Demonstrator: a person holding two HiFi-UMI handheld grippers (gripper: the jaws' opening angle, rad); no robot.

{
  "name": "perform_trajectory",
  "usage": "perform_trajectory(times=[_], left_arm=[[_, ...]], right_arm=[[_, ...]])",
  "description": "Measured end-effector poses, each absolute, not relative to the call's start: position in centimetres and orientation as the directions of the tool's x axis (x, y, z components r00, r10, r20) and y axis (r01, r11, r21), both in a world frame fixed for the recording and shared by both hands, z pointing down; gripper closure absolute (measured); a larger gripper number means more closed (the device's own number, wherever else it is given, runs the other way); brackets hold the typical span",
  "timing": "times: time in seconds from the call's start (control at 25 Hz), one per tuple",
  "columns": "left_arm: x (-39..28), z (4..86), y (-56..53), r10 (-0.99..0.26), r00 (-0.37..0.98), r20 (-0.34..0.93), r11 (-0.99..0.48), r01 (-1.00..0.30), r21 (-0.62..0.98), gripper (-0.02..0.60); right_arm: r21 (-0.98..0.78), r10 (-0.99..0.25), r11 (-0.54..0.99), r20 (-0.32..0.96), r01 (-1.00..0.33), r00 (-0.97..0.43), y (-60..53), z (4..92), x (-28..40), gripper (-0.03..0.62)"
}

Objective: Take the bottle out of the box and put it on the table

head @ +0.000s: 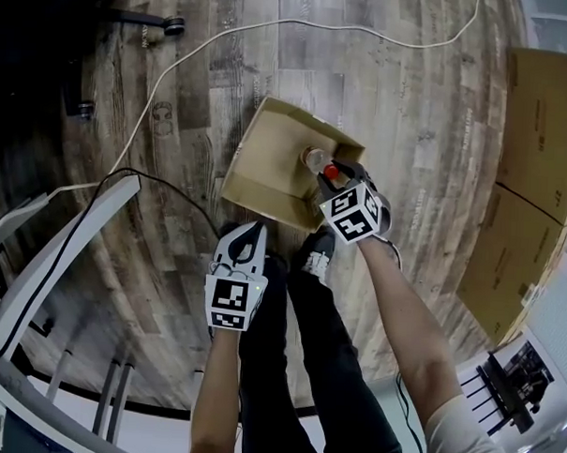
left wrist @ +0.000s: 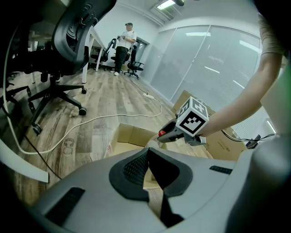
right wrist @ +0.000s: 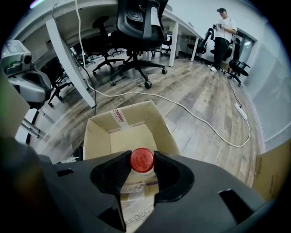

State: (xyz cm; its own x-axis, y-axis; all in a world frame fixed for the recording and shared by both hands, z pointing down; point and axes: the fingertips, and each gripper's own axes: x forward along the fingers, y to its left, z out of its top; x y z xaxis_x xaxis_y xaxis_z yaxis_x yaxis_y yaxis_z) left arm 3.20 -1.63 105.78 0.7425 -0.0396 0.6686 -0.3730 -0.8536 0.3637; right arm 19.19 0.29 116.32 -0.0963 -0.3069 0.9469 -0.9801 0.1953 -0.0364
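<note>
An open cardboard box (head: 267, 164) (right wrist: 119, 136) stands on the wooden floor. Inside it, at the near right corner, stands an upright clear bottle (head: 315, 159) with a red cap (right wrist: 142, 160). My right gripper (head: 334, 176) (right wrist: 142, 164) points steeply down into the box, and its two pads sit against either side of the cap. My left gripper (head: 248, 234) (left wrist: 148, 153) hovers just short of the box's near edge, jaws together and empty. In the left gripper view the right gripper's marker cube (left wrist: 194, 118) shows above the box (left wrist: 129, 134).
A white cable (head: 273, 28) runs across the floor beyond the box. Large flat cartons (head: 534, 185) lie at the right. A white desk frame (head: 67, 249) and office chair wheels (head: 170, 25) are at the left. A person (right wrist: 223, 27) stands far off.
</note>
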Motion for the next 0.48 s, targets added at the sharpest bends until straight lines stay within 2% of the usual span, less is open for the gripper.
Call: perform_trajectory(times=[0.2, 0.48], left_arm=[[3.6, 101.4, -1.4, -0.046, 0.755, 0.654, -0.86, -0.363, 0.358, 0.566], [4.3, 93.4, -1.6, -0.065, 0.779, 0.624, -0.874, -0.346, 0.34, 0.566]], right_arm=[[-0.029, -0.341, 0.192, 0.935, -0.981, -0.094, 0.8, 111.4, 18.7, 0.411], [0.007, -0.382, 0.351, 0.914, -0.936, -0.137, 1.6, 102.1, 17.6, 0.412]])
